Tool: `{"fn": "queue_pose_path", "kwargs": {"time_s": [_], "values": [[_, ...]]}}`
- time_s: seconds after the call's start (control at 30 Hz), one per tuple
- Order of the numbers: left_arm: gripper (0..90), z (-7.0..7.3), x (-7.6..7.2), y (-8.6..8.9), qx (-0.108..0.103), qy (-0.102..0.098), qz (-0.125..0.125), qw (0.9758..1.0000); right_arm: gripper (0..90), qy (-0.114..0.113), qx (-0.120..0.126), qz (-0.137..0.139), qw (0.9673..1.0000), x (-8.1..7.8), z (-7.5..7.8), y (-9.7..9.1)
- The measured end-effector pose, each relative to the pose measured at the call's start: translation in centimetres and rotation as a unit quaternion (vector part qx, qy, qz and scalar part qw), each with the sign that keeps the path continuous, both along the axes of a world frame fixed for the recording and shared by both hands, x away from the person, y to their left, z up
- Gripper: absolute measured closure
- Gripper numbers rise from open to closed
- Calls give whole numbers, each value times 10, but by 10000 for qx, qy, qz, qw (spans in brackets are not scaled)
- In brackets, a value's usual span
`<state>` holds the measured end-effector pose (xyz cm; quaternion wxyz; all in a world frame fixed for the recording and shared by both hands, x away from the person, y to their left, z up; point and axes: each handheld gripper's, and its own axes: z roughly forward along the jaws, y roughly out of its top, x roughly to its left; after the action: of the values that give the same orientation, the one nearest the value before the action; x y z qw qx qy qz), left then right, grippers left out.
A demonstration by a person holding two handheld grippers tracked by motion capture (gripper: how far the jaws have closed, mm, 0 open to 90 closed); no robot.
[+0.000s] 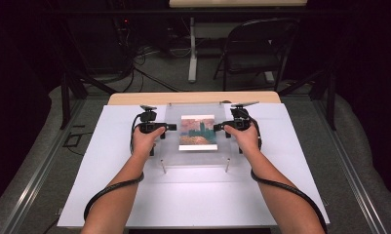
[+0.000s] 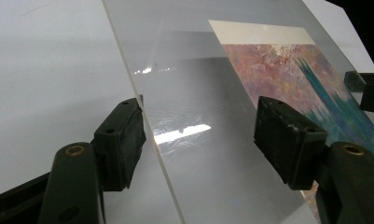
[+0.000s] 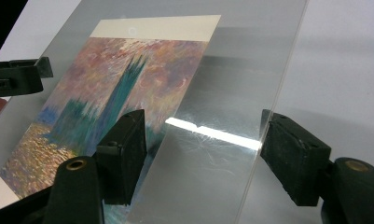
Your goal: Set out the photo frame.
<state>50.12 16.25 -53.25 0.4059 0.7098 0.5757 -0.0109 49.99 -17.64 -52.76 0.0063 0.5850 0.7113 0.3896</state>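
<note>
A person's left gripper (image 1: 172,126) and right gripper (image 1: 217,127) flank a clear acrylic sheet (image 1: 172,146) raised on small posts above a colourful painted print (image 1: 197,132) on a white board (image 1: 193,200), wide-open jaws straddling opposite edges without clamping, seemingly poised to lift it evenly.

A black folding chair (image 1: 254,48) stood on the grey floor beyond the table, beside a white desk leg (image 1: 193,51). Cables (image 1: 149,58) trailed across the carpet there. A white board (image 1: 110,146) covered the wooden tabletop (image 1: 134,98)
</note>
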Motion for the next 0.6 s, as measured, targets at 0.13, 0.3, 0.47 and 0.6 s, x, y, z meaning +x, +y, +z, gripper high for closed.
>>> {"fn": "queue_pose_path", "kwargs": {"time_s": [0.13,0.3,0.47,0.6], "values": [[361,5,-1,2,6,-20,2,10000,325,-86,-31,-20,10000,-2,5,1],[385,13,-5,4,16,-67,-8,10000,352,-153,-61,-18,9999,-6,12,1],[426,21,-8,6,2,-161,5,9999,383,-216,-30,-46,9998,-9,20,-1],[446,29,-13,6,18,-238,-17,9997,411,-235,-36,-62,9997,-13,26,-2]]}}
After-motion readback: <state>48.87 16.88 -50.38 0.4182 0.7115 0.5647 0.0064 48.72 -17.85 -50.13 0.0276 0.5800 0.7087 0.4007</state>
